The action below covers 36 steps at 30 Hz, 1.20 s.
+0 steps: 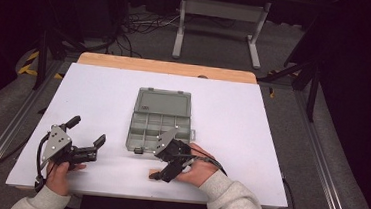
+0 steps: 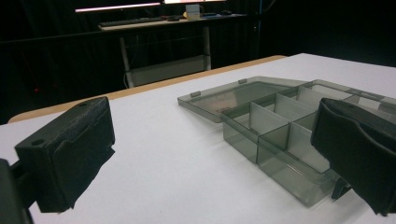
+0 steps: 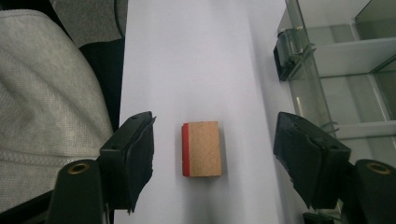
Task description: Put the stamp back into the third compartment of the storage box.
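Note:
A small wooden block [image 3: 201,148] with one red side lies flat on the white table, close to the front edge. My right gripper [image 3: 215,140] is open and straddles it, a jaw on each side with a gap to both. From above, the block [image 1: 153,172] peeks out beside the right gripper [image 1: 162,174]. A grey translucent compartment box [image 1: 161,122] lies open in the middle of the table, its lid [image 1: 164,103] folded back flat. My left gripper [image 1: 87,131] hovers open to the box's left, holding nothing. Its own view shows the box [image 2: 275,122] ahead on the right.
The box's front latch [image 3: 290,55] is just beyond the right jaw. A grey sleeve [image 3: 42,107] lies left of the block. A wooden strip [image 1: 166,67] runs along the table's far edge, with a metal table frame [image 1: 219,27] and floor cables [image 1: 134,28] beyond it.

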Motion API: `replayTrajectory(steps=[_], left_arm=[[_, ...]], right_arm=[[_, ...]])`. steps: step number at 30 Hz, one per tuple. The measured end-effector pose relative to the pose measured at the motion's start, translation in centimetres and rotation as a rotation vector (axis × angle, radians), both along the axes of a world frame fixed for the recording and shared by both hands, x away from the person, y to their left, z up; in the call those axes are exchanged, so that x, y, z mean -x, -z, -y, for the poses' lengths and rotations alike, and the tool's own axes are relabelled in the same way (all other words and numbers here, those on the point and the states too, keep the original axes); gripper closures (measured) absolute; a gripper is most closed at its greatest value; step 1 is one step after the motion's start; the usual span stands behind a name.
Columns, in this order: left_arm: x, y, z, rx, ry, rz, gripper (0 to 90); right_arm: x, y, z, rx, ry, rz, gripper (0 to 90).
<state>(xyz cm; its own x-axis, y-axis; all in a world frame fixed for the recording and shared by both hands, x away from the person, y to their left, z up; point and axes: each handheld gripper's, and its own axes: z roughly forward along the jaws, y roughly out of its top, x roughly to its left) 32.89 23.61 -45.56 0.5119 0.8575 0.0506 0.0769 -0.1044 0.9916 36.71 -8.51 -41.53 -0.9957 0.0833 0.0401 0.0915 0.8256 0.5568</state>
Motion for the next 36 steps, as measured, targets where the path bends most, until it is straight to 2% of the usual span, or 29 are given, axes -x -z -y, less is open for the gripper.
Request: replayTrajectory(steps=[10,20,22,23,36], left_arm=[[0.0,0.0,0.0,0.000,-0.003,0.001,0.6],[0.0,0.0,0.0,-0.001,-0.007,0.002,0.6],[0.0,0.0,0.0,-0.001,-0.008,0.002,0.6],[0.0,0.0,0.0,0.000,-0.008,0.002,0.6],[0.0,0.0,0.0,0.001,-0.007,0.001,0.6]], right_arm=[[0.1,0.4,-0.3,0.037,-0.015,-0.022,33.9],[0.3,1.0,-0.9,0.089,-0.021,-0.008,40.2],[0.5,1.1,-1.0,0.104,-0.018,-0.018,42.7],[0.5,1.2,-1.0,0.110,-0.017,-0.004,43.5],[1.0,1.9,-1.5,0.150,-0.029,0.033,59.1]])
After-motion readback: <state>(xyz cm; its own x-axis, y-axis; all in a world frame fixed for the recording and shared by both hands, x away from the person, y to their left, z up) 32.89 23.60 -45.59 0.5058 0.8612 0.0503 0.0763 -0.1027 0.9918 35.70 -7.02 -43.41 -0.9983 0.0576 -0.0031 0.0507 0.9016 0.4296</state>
